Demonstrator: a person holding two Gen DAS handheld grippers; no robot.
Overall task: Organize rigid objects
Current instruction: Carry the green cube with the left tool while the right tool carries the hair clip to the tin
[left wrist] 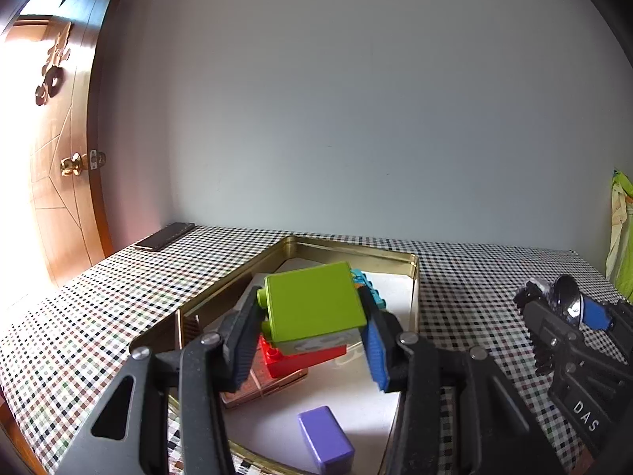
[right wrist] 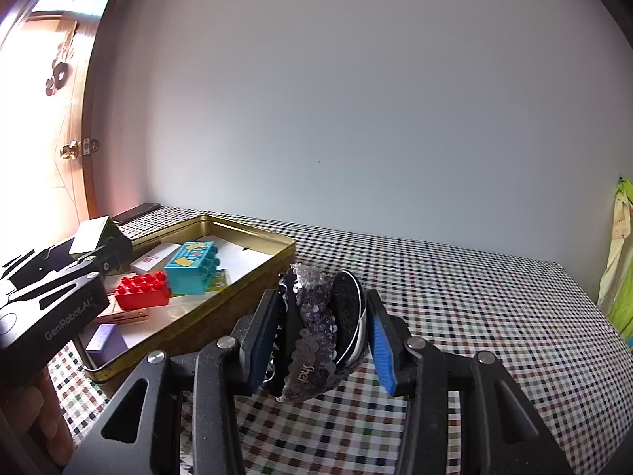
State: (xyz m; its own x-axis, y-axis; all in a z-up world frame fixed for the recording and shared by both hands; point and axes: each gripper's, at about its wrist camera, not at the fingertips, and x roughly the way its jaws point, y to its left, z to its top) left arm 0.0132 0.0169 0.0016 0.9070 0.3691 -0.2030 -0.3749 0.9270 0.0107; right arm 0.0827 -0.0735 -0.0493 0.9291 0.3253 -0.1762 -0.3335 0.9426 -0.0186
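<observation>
My left gripper is shut on a lime green toy brick and holds it above the gold tin tray. Under it in the tray lie a red brick, a teal brick, a copper-coloured flat box and a purple block. My right gripper is shut on a sequinned hair clip above the checkered cloth, right of the tray. The right wrist view also shows the red brick, the teal brick and the purple block.
The table has a checkered cloth. A dark phone lies at its far left corner by a wooden door. A grey wall stands behind. A green and yellow cloth hangs at the right edge.
</observation>
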